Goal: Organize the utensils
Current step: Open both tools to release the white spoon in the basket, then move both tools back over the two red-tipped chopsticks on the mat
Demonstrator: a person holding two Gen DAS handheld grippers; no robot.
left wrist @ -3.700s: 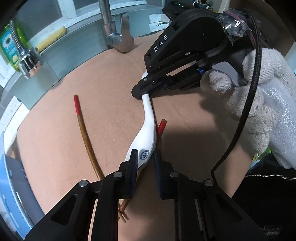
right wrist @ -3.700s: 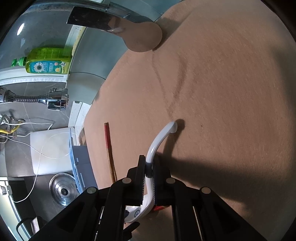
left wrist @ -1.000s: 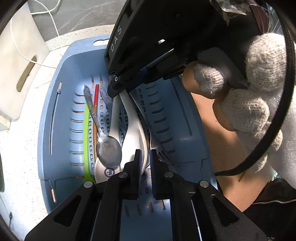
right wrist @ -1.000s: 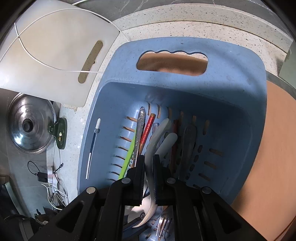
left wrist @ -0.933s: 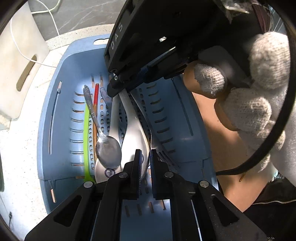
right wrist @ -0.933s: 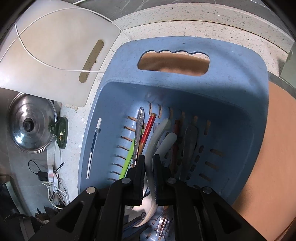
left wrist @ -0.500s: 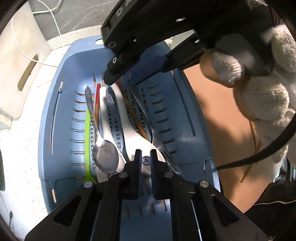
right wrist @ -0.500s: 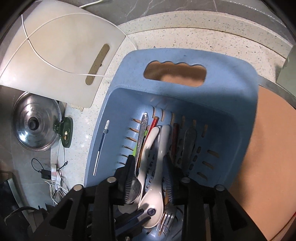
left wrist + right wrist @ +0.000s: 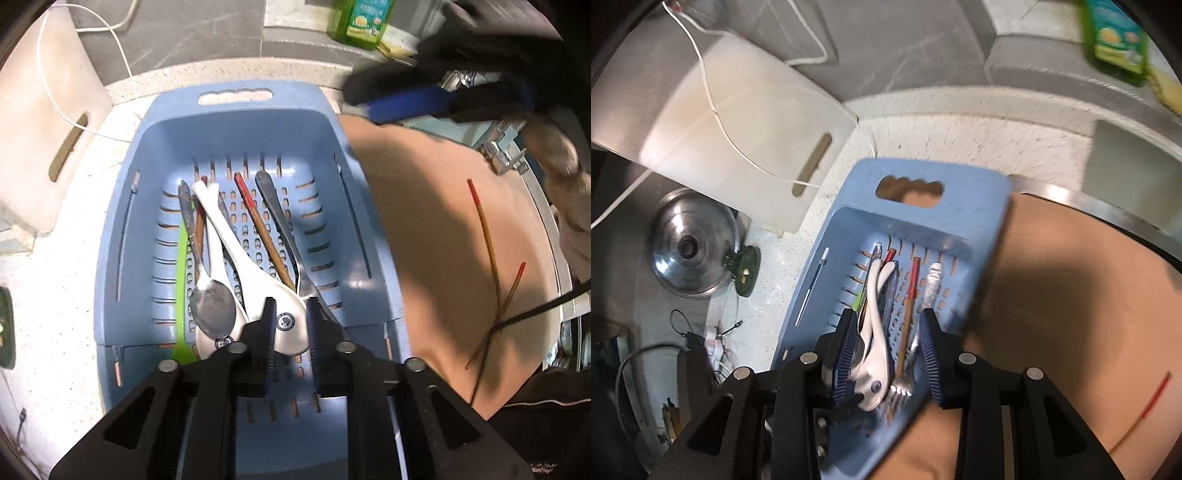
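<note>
A blue slotted basket (image 9: 122, 258) holds two white ceramic spoons, a metal spoon (image 9: 212, 308), a fork (image 9: 280, 221), a red-tipped chopstick (image 9: 258, 225) and a green utensil (image 9: 181, 266). My left gripper (image 9: 290, 325) is open, its fingers on either side of the bowl of the upper white spoon (image 9: 258, 275), which lies in the basket. My right gripper (image 9: 888, 349) is open and empty, raised above the basket (image 9: 982, 229). Two red-tipped chopsticks (image 9: 487, 240) lie crossed on the brown mat (image 9: 424, 240).
A white cutting board (image 9: 33, 147) leans at the left with a white cable over it. A steel pot lid (image 9: 690, 251) lies left of the basket. A green soap bottle (image 9: 358, 18) and a tap (image 9: 502, 162) stand at the back.
Both grippers carried the white spoon from the mat into the basket. Both then opened, and the right one pulled up and away to the right.
</note>
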